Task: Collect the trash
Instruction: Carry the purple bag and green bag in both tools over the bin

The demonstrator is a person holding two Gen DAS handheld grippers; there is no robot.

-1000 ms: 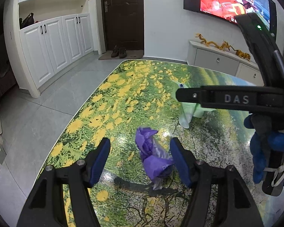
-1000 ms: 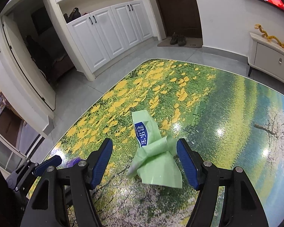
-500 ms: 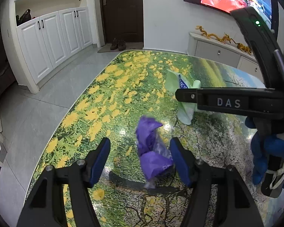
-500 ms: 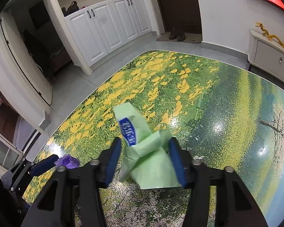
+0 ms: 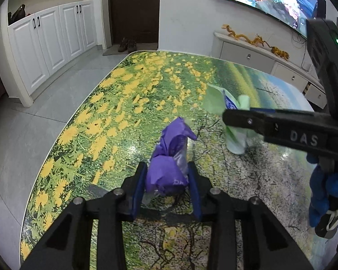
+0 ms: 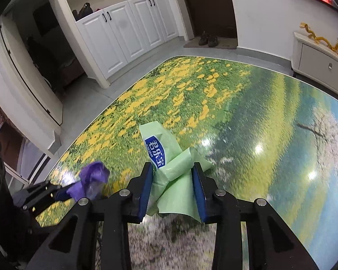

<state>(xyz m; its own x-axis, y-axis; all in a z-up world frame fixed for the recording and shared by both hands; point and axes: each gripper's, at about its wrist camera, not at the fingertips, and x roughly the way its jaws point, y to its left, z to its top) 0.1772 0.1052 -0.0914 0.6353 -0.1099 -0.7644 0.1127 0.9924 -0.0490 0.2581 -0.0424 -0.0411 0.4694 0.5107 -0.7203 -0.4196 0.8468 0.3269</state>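
Observation:
A crumpled purple wrapper [image 5: 169, 162] stands between the blue pads of my left gripper [image 5: 166, 180], which is shut on it just above the table. It also shows in the right wrist view [image 6: 93, 180]. My right gripper [image 6: 172, 180] is shut on a crumpled light green tissue packet [image 6: 169, 171] with a blue label. The packet also shows in the left wrist view [image 5: 227, 117], behind the right gripper's arm [image 5: 281, 128]. The two grippers are side by side, left one to the left.
The table [image 5: 128, 103] has a glossy printed top with yellow flowers; its curved left edge drops to a grey tiled floor [image 5: 33, 103]. White cabinets [image 5: 45, 45], a dark door, a low sideboard [image 5: 247, 54] and a wall TV stand beyond.
Both grippers have closed: the left one onto the purple wrapper, the right one onto the green packet. Both wrappers now sit pinched between the pads.

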